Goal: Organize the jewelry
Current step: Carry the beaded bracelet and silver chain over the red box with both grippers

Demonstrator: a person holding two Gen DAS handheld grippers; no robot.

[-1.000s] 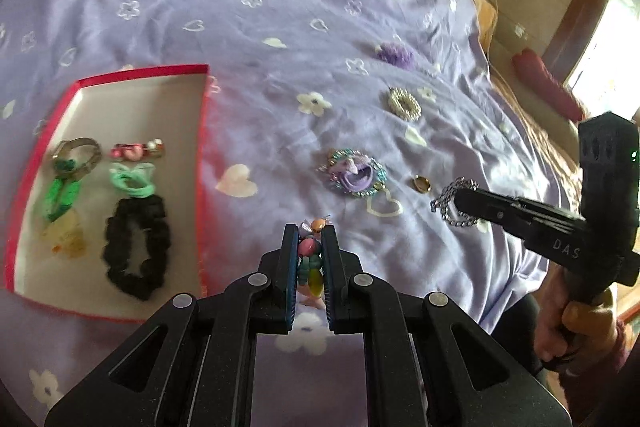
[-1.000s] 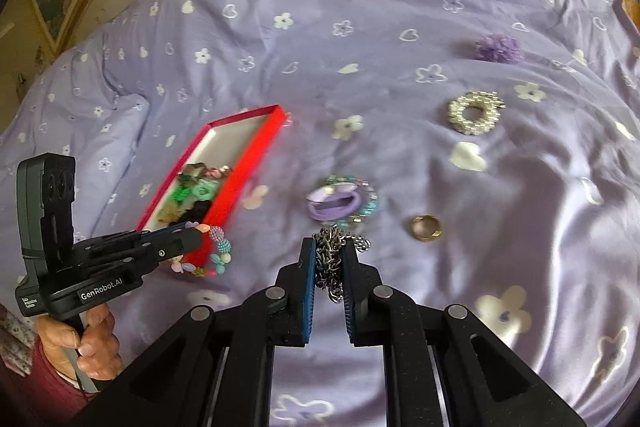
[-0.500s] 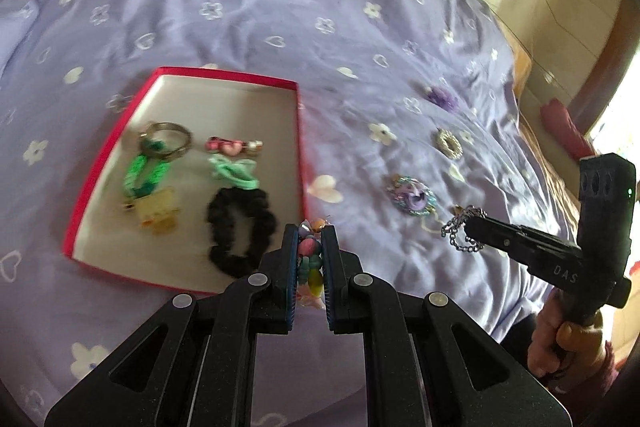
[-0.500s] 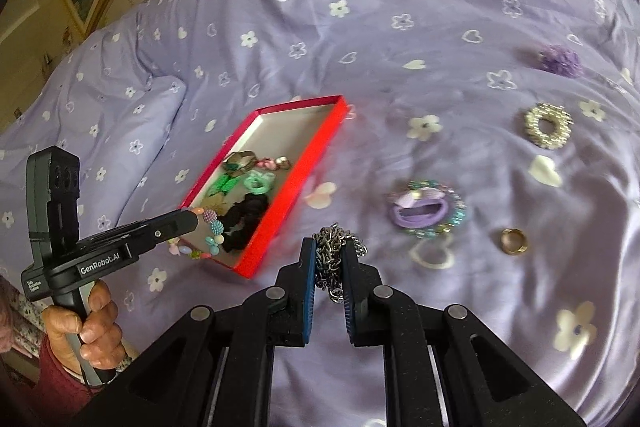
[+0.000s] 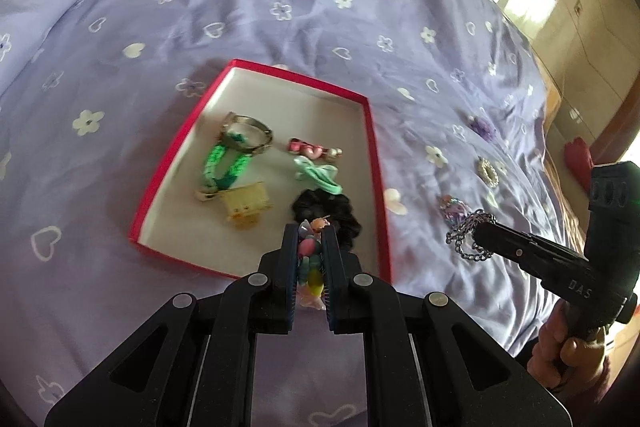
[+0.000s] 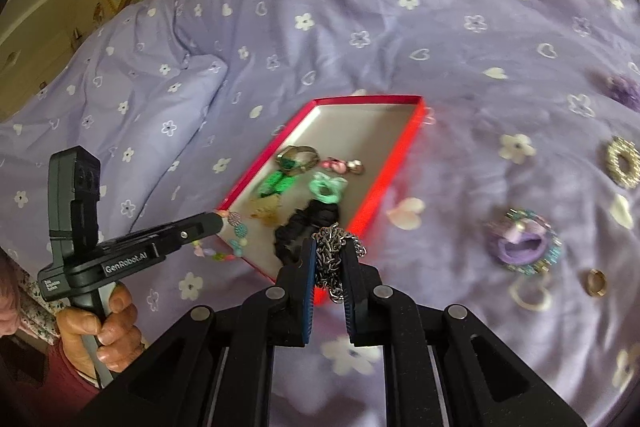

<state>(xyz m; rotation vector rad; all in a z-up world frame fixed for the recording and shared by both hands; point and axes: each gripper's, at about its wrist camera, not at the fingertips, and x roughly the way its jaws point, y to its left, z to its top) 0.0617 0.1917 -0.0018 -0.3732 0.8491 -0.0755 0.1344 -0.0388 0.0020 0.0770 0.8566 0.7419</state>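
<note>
A red-rimmed tray (image 5: 376,163) (image 6: 404,155) lies on the purple bedspread and holds a black scrunchie (image 5: 340,207), a mint clip (image 5: 320,175), a pink clip (image 5: 312,147), a green strap with a metal ring (image 5: 228,163) and a yellow piece (image 5: 246,205). My left gripper (image 5: 311,233) is shut on a colourful bead bracelet (image 5: 310,259) (image 6: 236,239), held over the tray's near edge. My right gripper (image 6: 332,247) is shut on a silver chain (image 6: 332,251) (image 5: 468,235), held just right of the tray's near corner.
Loose on the bedspread right of the tray lie a purple beaded bracelet (image 6: 524,243), a gold ring (image 6: 596,282), a pearl ring-shaped piece (image 6: 622,163) and a purple flower piece (image 6: 624,89). A hand (image 6: 96,327) grips each tool. The bed's edge runs along the right.
Both grippers have swept left across the bedspread toward the tray, each keeping its piece. The tray now sits centred ahead; the loose pieces have slid off to the right.
</note>
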